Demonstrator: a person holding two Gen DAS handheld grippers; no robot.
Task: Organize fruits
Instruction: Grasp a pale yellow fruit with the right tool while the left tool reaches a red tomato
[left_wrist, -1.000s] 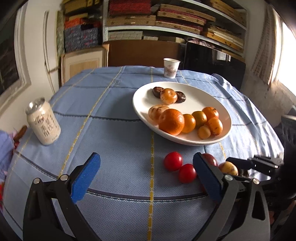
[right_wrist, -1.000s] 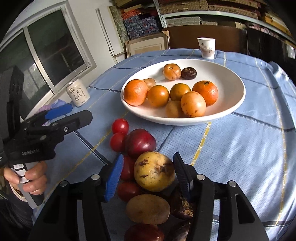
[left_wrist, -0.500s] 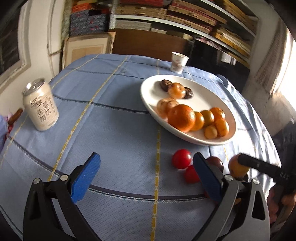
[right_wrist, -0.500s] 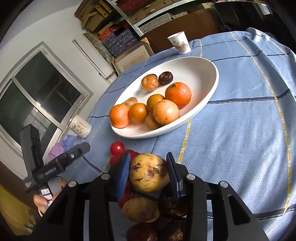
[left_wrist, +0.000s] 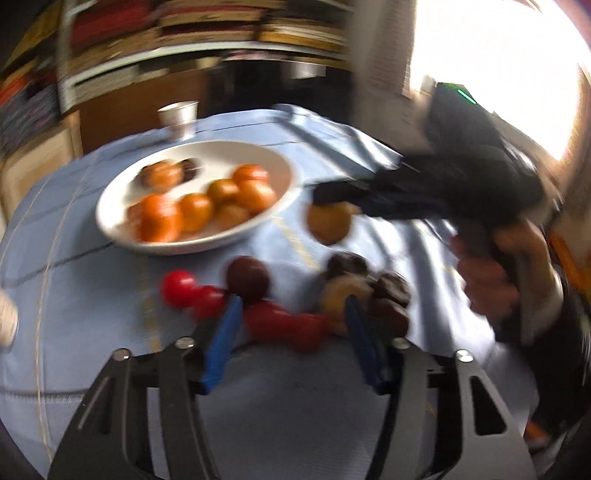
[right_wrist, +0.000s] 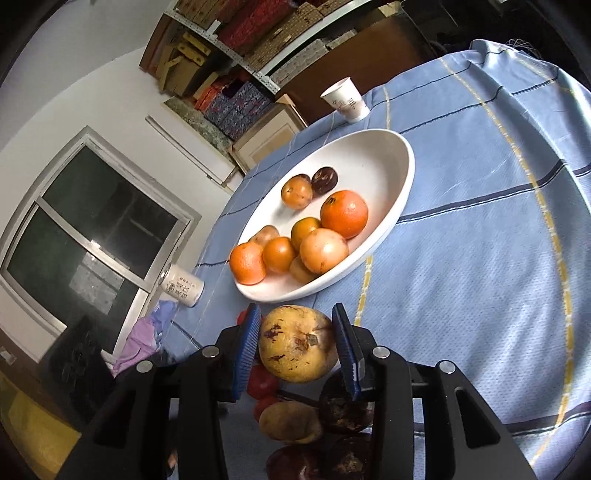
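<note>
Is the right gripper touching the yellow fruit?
Touching. In the right wrist view, both blue fingers of the right gripper press against the sides of the yellow fruit, holding it above the pile.

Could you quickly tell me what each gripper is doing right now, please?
Left gripper: jaws just closing around red fruit; grip unclear.
Right gripper: shut on the yellow fruit.

Round table under my grippers, draped in a light-blue cloth with yellow and dark stripes (right_wrist: 480, 229). Behind it, white metal shelving stacked with patterned boxes (right_wrist: 236, 37) against a plain white wall (right_wrist: 92, 107). To one side, a dark, aluminium-framed sliding window (right_wrist: 88, 225); opposite, a window of glaring white daylight (left_wrist: 495, 70).
</note>
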